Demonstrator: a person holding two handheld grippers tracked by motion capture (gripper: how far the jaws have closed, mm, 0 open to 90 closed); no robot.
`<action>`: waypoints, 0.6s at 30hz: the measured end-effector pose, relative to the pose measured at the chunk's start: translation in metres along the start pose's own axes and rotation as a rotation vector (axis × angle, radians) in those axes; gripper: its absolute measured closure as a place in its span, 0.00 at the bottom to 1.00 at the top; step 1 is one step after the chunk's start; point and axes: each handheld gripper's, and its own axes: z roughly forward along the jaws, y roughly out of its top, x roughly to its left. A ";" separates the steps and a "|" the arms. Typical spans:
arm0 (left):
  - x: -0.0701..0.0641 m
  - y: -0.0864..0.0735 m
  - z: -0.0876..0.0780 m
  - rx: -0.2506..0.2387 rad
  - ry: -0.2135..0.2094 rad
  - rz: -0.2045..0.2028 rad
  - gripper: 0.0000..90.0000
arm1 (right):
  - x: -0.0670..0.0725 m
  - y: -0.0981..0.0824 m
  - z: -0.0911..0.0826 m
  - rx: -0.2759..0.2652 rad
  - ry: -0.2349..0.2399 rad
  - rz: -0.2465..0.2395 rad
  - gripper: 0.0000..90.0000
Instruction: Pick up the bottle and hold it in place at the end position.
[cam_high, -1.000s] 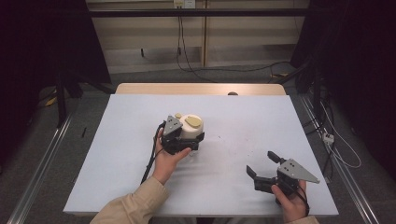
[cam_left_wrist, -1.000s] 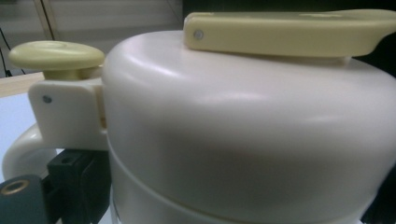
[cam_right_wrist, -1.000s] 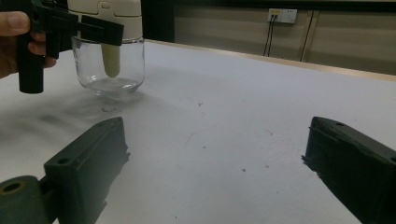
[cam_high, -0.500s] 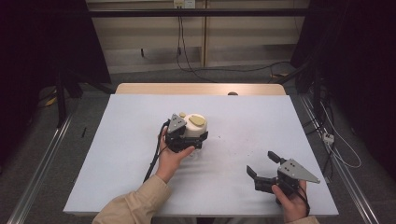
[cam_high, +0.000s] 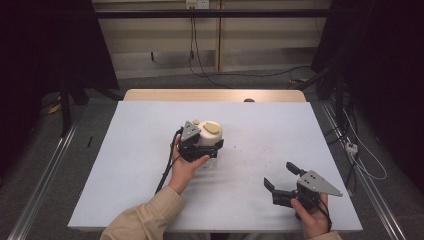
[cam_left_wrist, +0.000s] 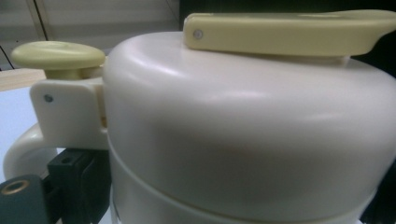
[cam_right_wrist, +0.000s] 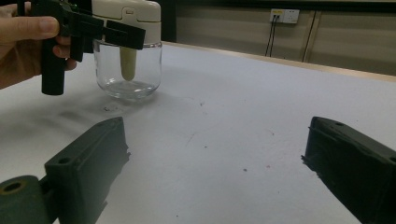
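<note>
A glass jar (cam_high: 211, 134) with a cream lid and a pale yellow lever on top stands near the middle of the white table (cam_high: 145, 135). My left gripper (cam_high: 208, 145) comes at it from the left, its black jaws closed on either side of the cream lid (cam_left_wrist: 243, 130). In the right gripper view the jar (cam_right_wrist: 128, 70) rests on the table with the left gripper (cam_right_wrist: 100, 30) clamped at the lid's lower edge. My right gripper (cam_high: 279, 175) is held low over the table's front right, open with nothing between its jaws (cam_right_wrist: 215, 154).
A wooden strip (cam_high: 215, 95) runs along the table's far edge. Cables (cam_high: 360, 160) lie on the floor to the right. Bare tabletop lies between the two grippers.
The left gripper has edged slightly right around the jar's lid. The right gripper has stayed where it was.
</note>
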 end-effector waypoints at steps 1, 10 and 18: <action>0.000 0.000 0.000 0.006 0.001 0.004 0.07 | 0.000 0.000 0.000 -0.001 0.000 -0.001 0.06; -0.002 0.004 0.005 0.009 -0.009 0.011 0.07 | 0.000 0.000 0.000 0.001 -0.001 0.004 0.06; -0.001 0.005 0.010 0.011 -0.014 0.012 0.07 | 0.000 0.000 0.000 0.003 -0.002 0.002 0.06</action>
